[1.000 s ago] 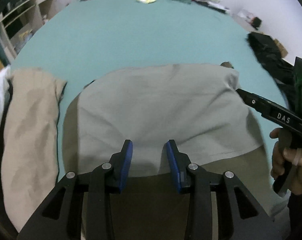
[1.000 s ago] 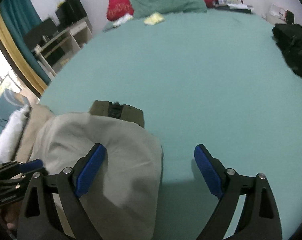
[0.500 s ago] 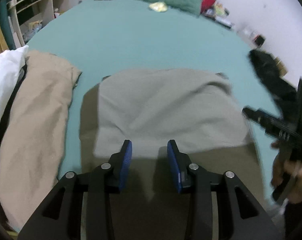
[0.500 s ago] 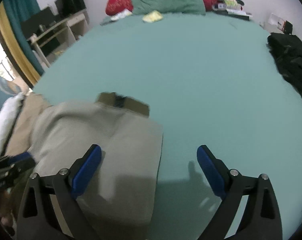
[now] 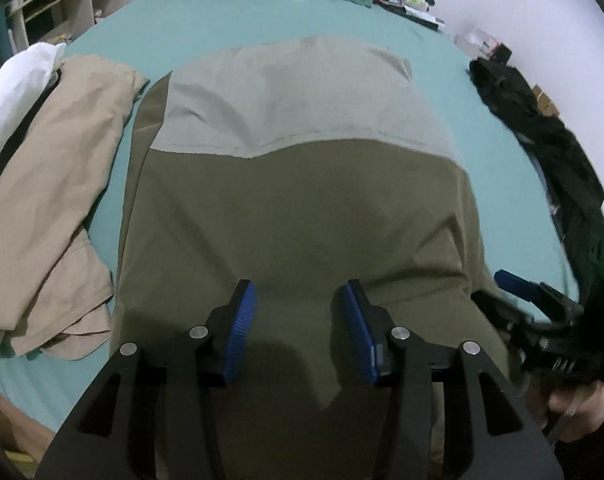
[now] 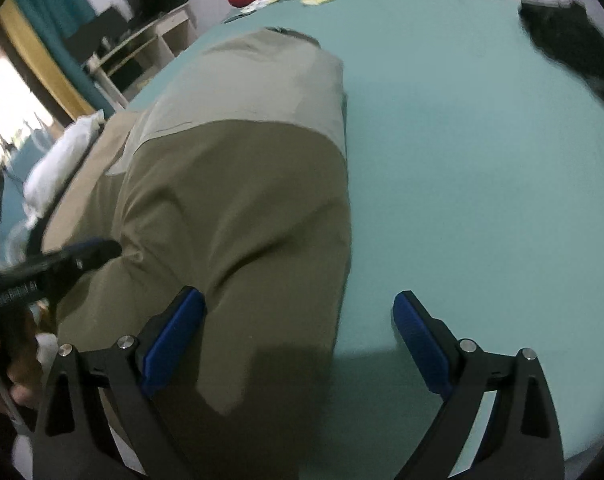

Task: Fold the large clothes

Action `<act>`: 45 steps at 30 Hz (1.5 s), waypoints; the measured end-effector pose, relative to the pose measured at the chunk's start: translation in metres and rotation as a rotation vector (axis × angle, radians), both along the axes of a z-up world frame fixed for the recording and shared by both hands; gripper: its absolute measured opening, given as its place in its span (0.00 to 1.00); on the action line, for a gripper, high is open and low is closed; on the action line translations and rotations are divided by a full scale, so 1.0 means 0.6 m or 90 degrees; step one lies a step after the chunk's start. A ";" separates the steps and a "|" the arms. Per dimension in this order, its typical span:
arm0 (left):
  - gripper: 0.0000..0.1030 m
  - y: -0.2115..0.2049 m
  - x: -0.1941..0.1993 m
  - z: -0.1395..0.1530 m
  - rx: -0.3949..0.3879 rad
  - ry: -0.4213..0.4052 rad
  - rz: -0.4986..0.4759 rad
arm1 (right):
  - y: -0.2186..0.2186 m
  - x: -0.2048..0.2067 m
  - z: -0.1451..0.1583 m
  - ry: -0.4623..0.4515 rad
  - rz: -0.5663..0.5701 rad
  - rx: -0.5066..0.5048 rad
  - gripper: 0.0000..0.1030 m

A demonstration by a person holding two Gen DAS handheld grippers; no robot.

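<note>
Both cameras dropped closer over the olive-and-grey garment (image 5: 293, 200) on the bed (image 5: 189, 28); left gripper (image 5: 297, 328) and right gripper (image 6: 297, 344) apart, empty; next fold likely pending beside the tan clothes (image 5: 49, 184).

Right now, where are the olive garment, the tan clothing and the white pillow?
Olive garment (image 5: 302, 216), left wrist view, its dark olive middle.
Tan clothing (image 5: 53, 184), left wrist view, its crumpled middle.
White pillow (image 5: 13, 84), left wrist view, its upper face.
</note>
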State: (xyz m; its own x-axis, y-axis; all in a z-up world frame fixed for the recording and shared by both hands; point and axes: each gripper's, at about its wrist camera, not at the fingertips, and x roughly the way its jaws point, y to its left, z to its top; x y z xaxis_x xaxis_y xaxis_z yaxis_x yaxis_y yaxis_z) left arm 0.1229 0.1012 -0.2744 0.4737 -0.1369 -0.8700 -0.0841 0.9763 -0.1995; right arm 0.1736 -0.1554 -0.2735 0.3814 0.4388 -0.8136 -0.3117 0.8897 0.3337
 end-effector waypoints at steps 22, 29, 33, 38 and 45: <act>0.48 -0.074 -0.052 0.012 -0.074 0.029 -0.053 | -0.033 -0.056 0.045 0.020 0.008 0.051 0.23; 0.51 -0.096 -0.088 0.039 -0.118 -0.014 -0.056 | -0.133 -0.100 0.058 0.001 -0.006 -0.019 0.23; 0.57 -0.066 -0.075 0.047 -0.105 -0.035 0.004 | -0.147 -0.099 0.052 0.014 -0.008 -0.012 0.30; 0.67 -0.002 -0.057 0.041 -0.097 -0.048 0.089 | -0.149 -0.081 0.055 0.032 -0.004 -0.023 0.55; 0.73 0.062 -0.025 0.003 -0.120 -0.035 0.110 | -0.185 -0.034 0.107 -0.030 -0.024 0.000 0.73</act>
State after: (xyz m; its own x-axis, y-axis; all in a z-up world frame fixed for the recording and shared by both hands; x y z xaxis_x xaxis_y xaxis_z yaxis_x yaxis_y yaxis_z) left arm 0.1079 0.1383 -0.2726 0.5495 -0.2068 -0.8095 -0.2313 0.8933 -0.3853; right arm 0.1531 -0.2662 -0.2091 0.4359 0.4227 -0.7945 -0.2930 0.9014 0.3188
